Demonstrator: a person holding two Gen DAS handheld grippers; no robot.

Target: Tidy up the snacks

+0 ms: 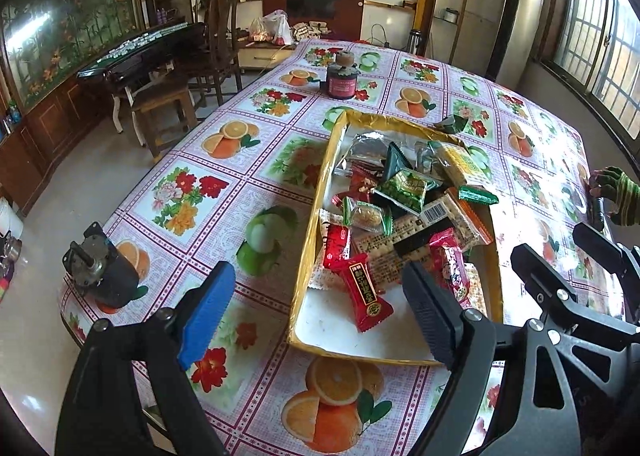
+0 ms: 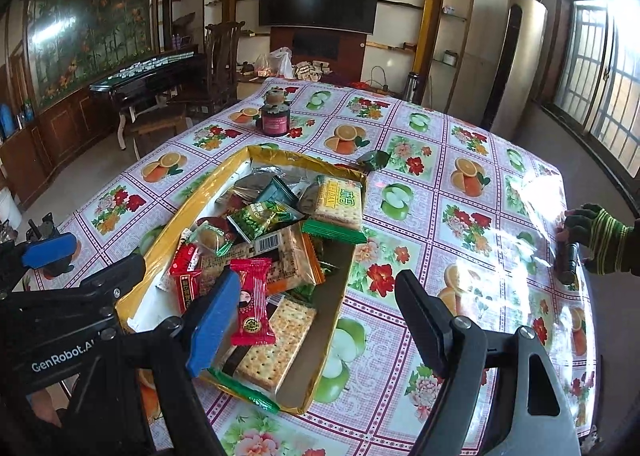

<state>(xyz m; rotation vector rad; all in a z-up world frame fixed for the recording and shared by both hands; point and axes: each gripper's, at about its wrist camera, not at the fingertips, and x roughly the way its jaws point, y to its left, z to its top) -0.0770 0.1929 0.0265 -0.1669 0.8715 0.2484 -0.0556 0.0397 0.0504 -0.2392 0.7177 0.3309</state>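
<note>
A shallow gold-rimmed box (image 1: 320,192) (image 2: 168,232) on the table holds several wrapped snacks: red packets (image 1: 362,292) (image 2: 250,300), green packets (image 1: 404,186) (image 2: 260,216), cracker packs (image 2: 276,348) and a yellow biscuit pack (image 2: 340,198). One dark green wrapper (image 1: 454,122) (image 2: 374,160) lies outside the box beyond its far rim. My left gripper (image 1: 316,308) is open and empty above the box's near end. My right gripper (image 2: 316,320) is open and empty over the box's near right corner. The right gripper also shows in the left wrist view (image 1: 568,256).
The table has a fruit-and-flower cloth (image 1: 240,144) (image 2: 460,192). A dark jar (image 1: 341,77) (image 2: 275,118) stands at the far side. A small motor (image 1: 104,268) sits near the left edge. A gloved hand (image 1: 616,196) (image 2: 596,240) rests at the right edge. Chairs stand left.
</note>
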